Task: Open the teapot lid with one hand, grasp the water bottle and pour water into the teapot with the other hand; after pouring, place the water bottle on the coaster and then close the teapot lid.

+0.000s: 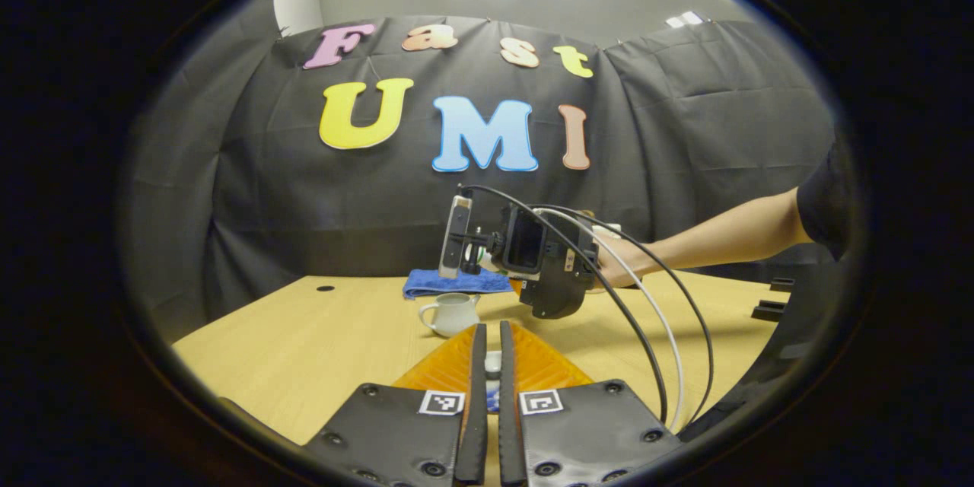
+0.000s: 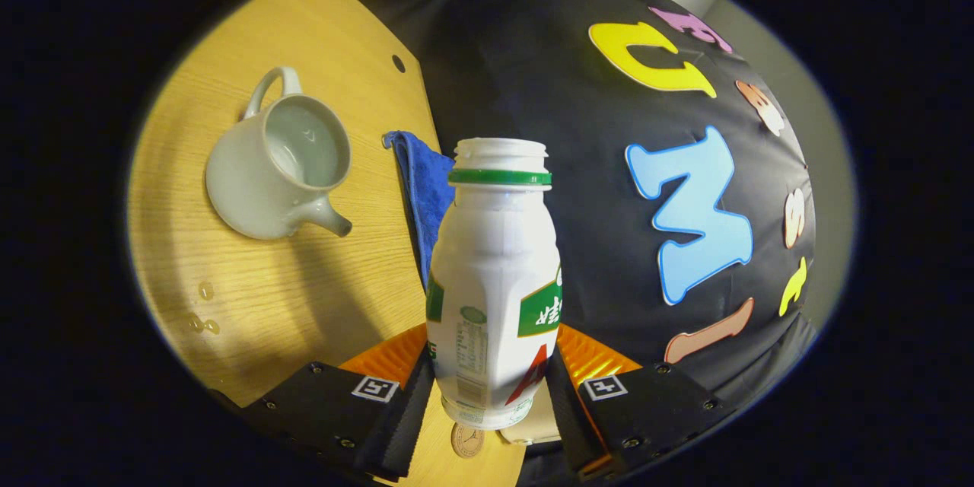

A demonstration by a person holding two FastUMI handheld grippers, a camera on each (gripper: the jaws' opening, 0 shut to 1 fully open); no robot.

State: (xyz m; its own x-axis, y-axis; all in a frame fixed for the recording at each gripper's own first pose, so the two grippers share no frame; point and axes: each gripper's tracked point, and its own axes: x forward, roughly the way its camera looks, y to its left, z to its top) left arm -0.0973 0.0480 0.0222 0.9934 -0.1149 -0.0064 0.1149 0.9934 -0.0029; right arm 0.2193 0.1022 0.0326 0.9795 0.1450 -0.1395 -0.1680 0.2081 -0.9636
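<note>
Teapot first: in the left gripper view one small pale ceramic teapot (image 1: pixel 452 313) stood on the light wooden tabletop (image 1: pixel 319 342), its handle to the left, just in front of one folded blue cloth (image 1: pixel 455 282). The left tool (image 1: pixel 493 373) sat at the bottom of this view with its two fingers nearly together, pinching one small white piece (image 1: pixel 493 362) between them; what that piece was could not be made out clearly. Farther off, above the teapot, the right tool's black body (image 1: pixel 544 259) hung in the air, held by one hand (image 1: pixel 620 262) on a bare forearm, with two cables, one black (image 1: pixel 609 289) and one white (image 1: pixel 654 312), trailing down from it.

In the right gripper view, tilted hard to one side, the right tool (image 2: pixel 491 384) gripped one white plastic water bottle (image 2: pixel 494 274) with a green neck ring and green label, both fingers pressed to its lower sides, its cap off and mouth open. The same teapot (image 2: pixel 278 163) lay to the left on the tabletop (image 2: pixel 304 289), lidless, its inside showing. A few water drops (image 2: pixel 204 308) dotted the wood near it. The blue cloth (image 2: pixel 430 190) lay just behind the bottle. One small round disc (image 2: pixel 467 440) showed under the bottle's base.
</note>
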